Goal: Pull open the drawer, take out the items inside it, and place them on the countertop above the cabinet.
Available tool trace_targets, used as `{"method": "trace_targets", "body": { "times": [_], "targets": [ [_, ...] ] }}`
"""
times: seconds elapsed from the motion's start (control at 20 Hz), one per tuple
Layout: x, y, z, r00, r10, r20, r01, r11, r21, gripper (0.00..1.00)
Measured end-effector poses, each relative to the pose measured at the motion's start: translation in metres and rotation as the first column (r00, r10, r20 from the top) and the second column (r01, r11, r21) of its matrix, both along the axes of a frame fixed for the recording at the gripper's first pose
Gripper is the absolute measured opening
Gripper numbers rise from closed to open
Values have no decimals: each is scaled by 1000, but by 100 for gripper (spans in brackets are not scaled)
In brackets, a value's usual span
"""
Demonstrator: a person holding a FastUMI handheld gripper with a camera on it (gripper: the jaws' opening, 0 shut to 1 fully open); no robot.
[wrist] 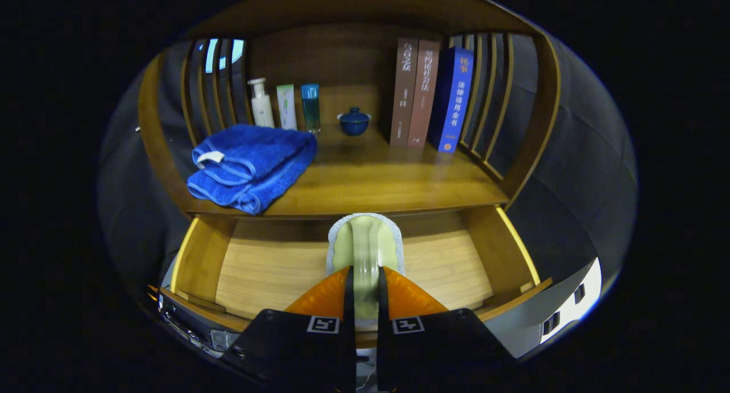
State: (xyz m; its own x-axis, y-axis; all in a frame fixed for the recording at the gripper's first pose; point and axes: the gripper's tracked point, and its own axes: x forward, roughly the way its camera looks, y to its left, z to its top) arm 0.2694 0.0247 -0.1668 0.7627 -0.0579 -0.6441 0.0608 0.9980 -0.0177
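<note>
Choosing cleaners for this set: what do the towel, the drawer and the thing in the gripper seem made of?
Towel: blue terry cloth, fuzzy pile. Drawer: light wood or bamboo, fine straight grain. Gripper pinches a pale green pad, likely sponge with a fuzzy white rim.

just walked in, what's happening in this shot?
A hand-held gripper is shut on a pale green sponge with a white edge, holding it above the pulled-open drawer. The wooden drawer floor around it looks bare. Just beyond, the countertop carries a folded blue towel, three bottles, a small blue lidded cup and three upright books. The sponge is not yet on the countertop.
</note>
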Motion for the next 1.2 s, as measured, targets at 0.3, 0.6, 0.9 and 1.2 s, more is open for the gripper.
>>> {"method": "trace_targets", "body": {
  "times": [0.3,0.6,0.9,1.2],
  "targets": [
    [60,-6,24,1000,-9,16,9,1000,-16,19],
    [132,1,-5,999,6,-47,-5,999,36,19],
    [171,-6,-7,999,9,-51,-5,996,85,19],
    [183,-7,-12,998,26,-58,-23,998,56,23]
  ]
}}
